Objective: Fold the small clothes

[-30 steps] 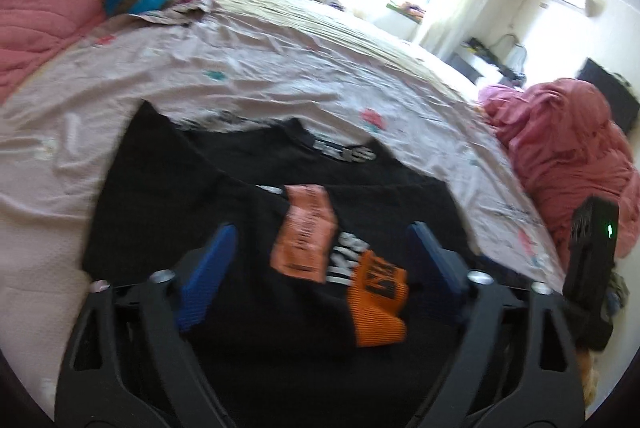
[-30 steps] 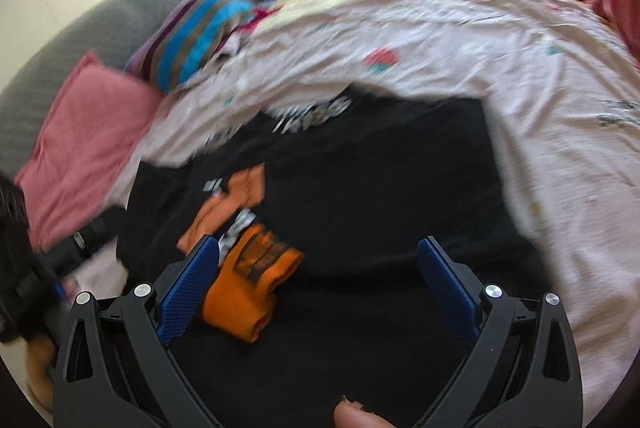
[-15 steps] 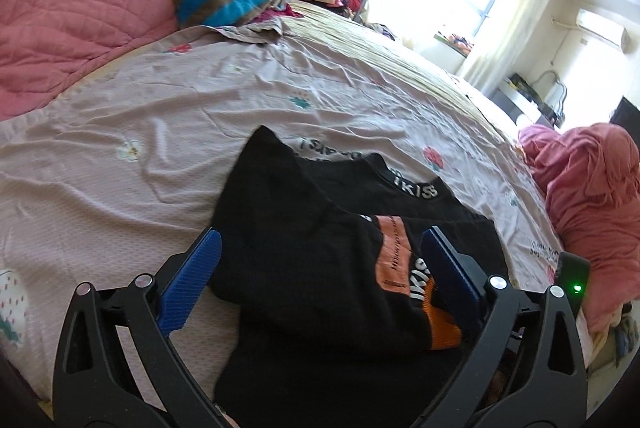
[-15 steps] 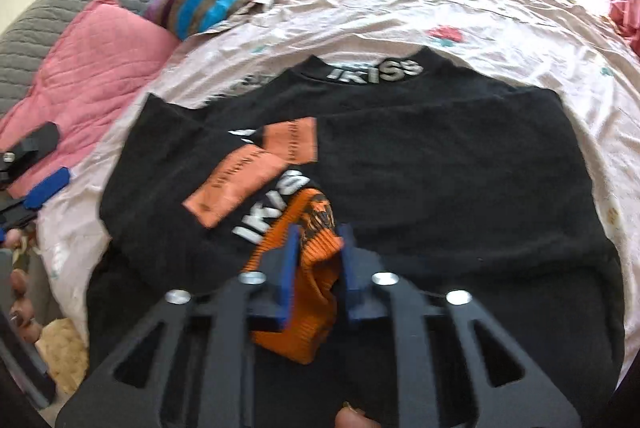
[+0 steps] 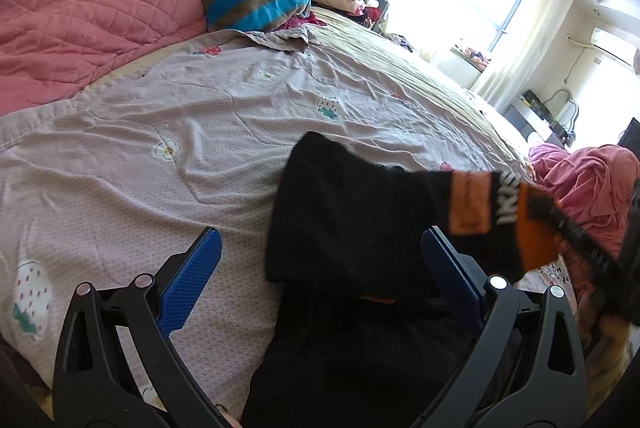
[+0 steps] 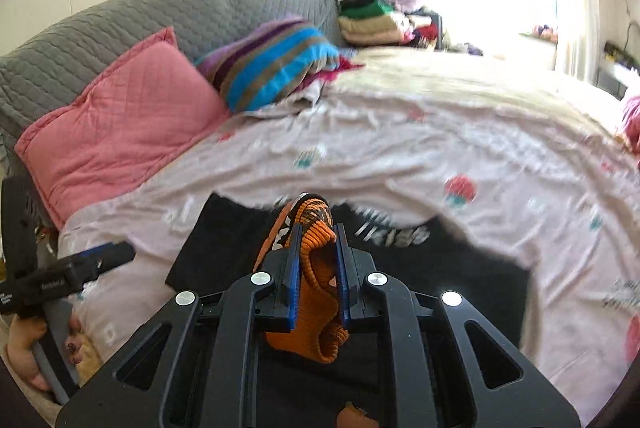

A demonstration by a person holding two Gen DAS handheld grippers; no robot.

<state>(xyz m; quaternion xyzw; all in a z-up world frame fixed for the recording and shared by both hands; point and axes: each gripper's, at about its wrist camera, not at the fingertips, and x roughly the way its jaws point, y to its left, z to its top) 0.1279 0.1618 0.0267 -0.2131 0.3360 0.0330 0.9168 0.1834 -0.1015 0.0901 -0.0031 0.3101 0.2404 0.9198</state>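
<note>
Sleeve fold: right gripper (image 6: pixel 316 260) pinches orange cuff (image 6: pixel 316 292) of sweater (image 5: pixel 352 220), lifted; left gripper (image 5: pixel 320 276) gapes empty beside it; lay sleeve across next

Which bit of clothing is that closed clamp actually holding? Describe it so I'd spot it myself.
Start at the wide bed with the pale floral sheet, then the black sweatshirt spread on its near side. The right gripper is shut on that sweatshirt's ribbed orange knit cuff, the only bright orange, ridged fabric against plain black cloth.
</note>
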